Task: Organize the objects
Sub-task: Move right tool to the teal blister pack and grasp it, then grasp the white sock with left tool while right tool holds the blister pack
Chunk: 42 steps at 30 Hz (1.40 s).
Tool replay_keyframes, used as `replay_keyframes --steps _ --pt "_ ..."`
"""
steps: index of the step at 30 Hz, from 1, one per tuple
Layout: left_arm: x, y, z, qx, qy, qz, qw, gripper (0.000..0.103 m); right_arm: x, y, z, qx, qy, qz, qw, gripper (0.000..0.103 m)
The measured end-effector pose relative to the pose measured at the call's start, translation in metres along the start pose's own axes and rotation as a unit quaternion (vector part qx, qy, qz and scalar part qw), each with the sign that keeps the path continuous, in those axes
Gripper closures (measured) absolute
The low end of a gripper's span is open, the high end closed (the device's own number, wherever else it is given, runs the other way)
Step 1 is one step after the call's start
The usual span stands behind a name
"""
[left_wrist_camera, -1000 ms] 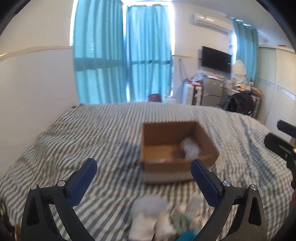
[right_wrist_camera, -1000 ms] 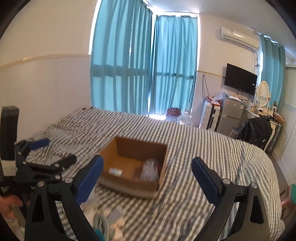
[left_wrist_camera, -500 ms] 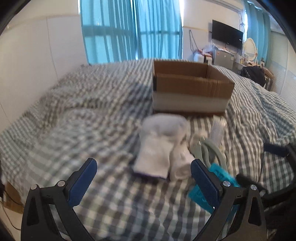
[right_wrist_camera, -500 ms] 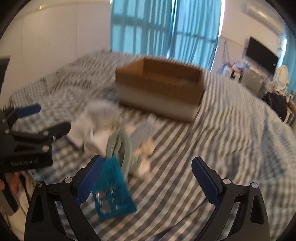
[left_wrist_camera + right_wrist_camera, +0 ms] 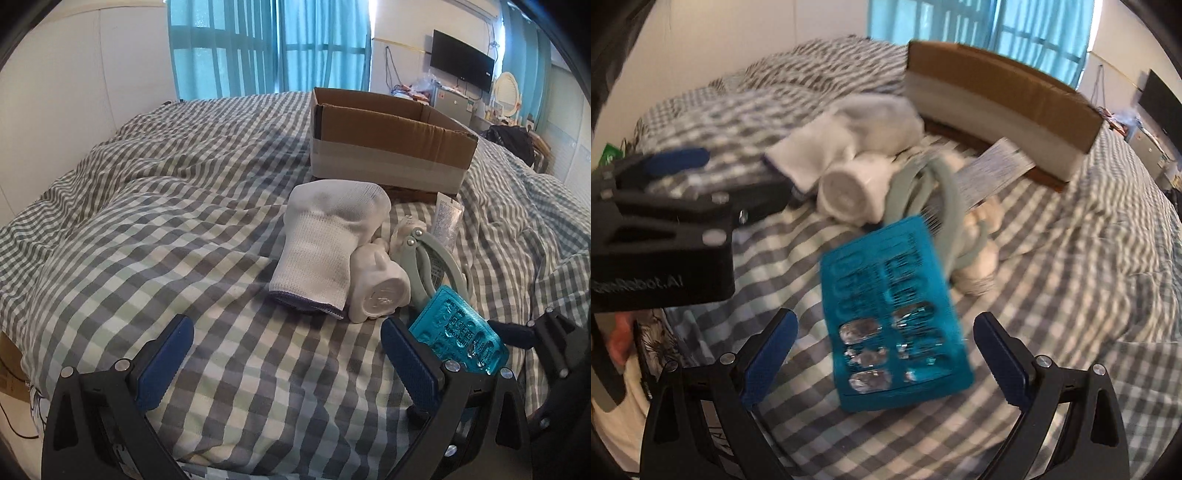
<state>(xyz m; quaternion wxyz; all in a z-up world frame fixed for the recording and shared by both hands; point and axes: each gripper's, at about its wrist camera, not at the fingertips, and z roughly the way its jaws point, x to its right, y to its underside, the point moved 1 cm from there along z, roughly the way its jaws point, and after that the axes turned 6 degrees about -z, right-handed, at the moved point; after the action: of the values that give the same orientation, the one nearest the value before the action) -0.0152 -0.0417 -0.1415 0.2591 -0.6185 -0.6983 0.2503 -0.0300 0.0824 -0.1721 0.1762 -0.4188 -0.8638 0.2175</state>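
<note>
A pile lies on the checked bed in front of a cardboard box: a white sock, a white rolled item, a pale green hand grip tool, a white tube and a teal blister pack. My left gripper is open and empty, short of the sock. My right gripper is open, its jaws either side of the blister pack's near end, not touching.
The bed fills both views, with a white wall on the left. Blue curtains, a TV and cluttered furniture stand beyond the bed. The left gripper shows at the left of the right wrist view.
Both grippers have dropped low and moved in toward the pile. The box now sits behind the pile instead of below the view. The blister pack now lies between the right jaws.
</note>
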Motion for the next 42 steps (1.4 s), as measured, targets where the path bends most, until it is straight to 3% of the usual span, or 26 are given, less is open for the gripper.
replay_keyframes --steps 2,3,5,11,20,27,33,36,38,42 --pt "0.000 0.000 0.000 0.001 0.001 -0.001 1.0000 0.000 0.000 0.002 0.003 -0.003 -0.008 0.000 1.000 0.015" --pt "0.000 -0.001 0.000 0.000 0.002 -0.002 1.0000 0.000 0.001 0.004 0.005 -0.009 -0.010 -0.001 1.000 0.029" --pt "0.000 -0.001 -0.001 0.000 0.001 -0.001 1.0000 0.000 0.003 0.006 0.004 -0.010 -0.014 -0.002 1.000 0.034" --pt "0.002 -0.005 0.000 -0.004 0.004 -0.004 1.0000 0.000 0.024 0.006 -0.022 0.028 -0.007 0.022 0.999 0.035" --pt "0.009 -0.032 0.013 -0.005 0.036 -0.013 0.9993 0.000 0.098 0.004 -0.048 0.067 0.020 0.114 0.991 0.035" --pt "0.014 -0.066 0.049 -0.021 0.053 -0.035 0.9978 0.000 0.118 -0.010 -0.052 0.083 0.030 0.129 0.988 0.035" --pt "0.019 -0.072 0.090 -0.065 0.079 -0.037 0.9941 0.001 0.120 -0.006 -0.047 0.080 0.022 0.132 0.988 0.035" --pt "0.023 -0.073 0.096 -0.079 0.110 -0.033 0.9902 0.015 0.121 -0.005 -0.045 0.078 0.020 0.136 0.987 0.035" --pt "0.030 -0.070 0.096 -0.089 0.129 -0.020 0.9874 0.034 0.121 -0.005 -0.046 0.079 0.019 0.138 0.987 0.035" --pt "0.042 -0.066 0.083 -0.073 0.121 0.013 0.9899 0.047 0.119 -0.006 -0.053 0.086 0.023 0.137 0.986 0.035"
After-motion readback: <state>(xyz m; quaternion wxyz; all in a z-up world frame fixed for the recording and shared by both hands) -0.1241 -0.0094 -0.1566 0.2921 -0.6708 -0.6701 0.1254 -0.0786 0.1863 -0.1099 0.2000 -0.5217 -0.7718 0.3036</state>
